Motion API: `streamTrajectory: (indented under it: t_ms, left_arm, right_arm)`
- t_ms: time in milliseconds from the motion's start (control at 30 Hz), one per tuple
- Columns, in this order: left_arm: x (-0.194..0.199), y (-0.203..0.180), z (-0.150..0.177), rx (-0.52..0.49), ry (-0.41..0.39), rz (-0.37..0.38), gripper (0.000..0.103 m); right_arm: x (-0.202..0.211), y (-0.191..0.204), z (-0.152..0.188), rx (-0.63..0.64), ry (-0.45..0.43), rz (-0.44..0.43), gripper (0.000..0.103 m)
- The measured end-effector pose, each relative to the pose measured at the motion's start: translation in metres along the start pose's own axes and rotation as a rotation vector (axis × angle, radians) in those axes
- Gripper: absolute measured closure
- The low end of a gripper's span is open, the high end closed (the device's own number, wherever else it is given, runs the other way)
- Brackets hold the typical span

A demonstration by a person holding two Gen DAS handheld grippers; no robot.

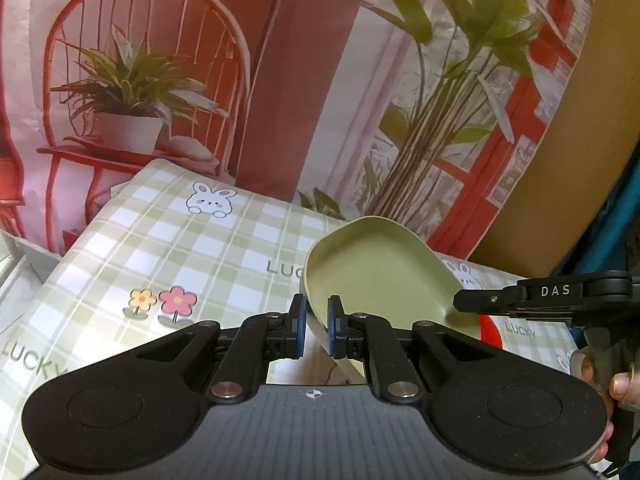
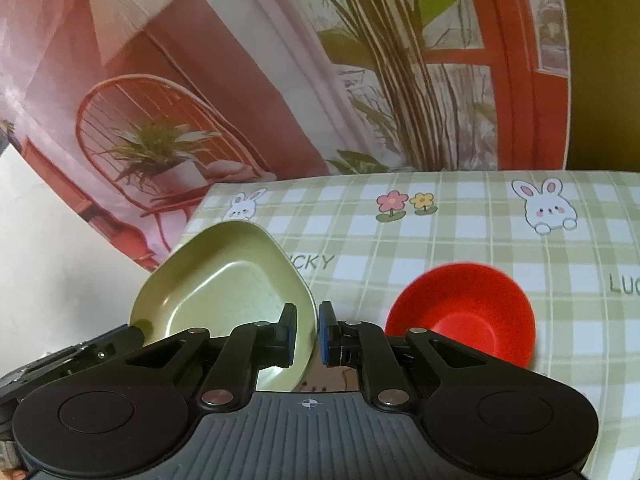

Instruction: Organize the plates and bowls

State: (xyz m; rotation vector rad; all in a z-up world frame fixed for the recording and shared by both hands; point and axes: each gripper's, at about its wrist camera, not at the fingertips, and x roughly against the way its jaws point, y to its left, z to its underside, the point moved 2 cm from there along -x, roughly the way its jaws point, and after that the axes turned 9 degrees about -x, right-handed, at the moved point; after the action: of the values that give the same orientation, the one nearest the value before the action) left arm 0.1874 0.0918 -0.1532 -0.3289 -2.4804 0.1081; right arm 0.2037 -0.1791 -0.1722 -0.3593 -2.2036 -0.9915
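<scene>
A pale green plate is held tilted above the checked tablecloth. My left gripper is shut on its near left rim. My right gripper is shut on the plate's right rim; it shows from the side in the left wrist view at the plate's right edge. A red bowl stands upright on the cloth just right of the right gripper; a sliver of it shows in the left wrist view under the right gripper.
A printed backdrop with a red chair and plants hangs right behind the table. The table's left edge drops off beside the plate. A person's hand holds the right gripper's handle.
</scene>
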Motion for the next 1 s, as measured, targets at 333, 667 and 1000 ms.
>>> streamTrajectory:
  t_ms: [333, 667, 1000]
  left_arm:
    - [0.022, -0.004, 0.025, 0.020, 0.011, -0.010, 0.091]
    - [0.030, -0.008, 0.054, 0.055, 0.048, -0.003, 0.091]
    - [0.043, -0.004, 0.069, 0.101, 0.056, 0.000, 0.091]
  right_arm:
    - [0.025, -0.012, 0.042, -0.014, -0.007, -0.039, 0.091]
    - [0.037, -0.026, 0.071, -0.048, 0.001, -0.048, 0.091]
    - [0.045, -0.024, 0.088, -0.039, 0.018, -0.060, 0.091]
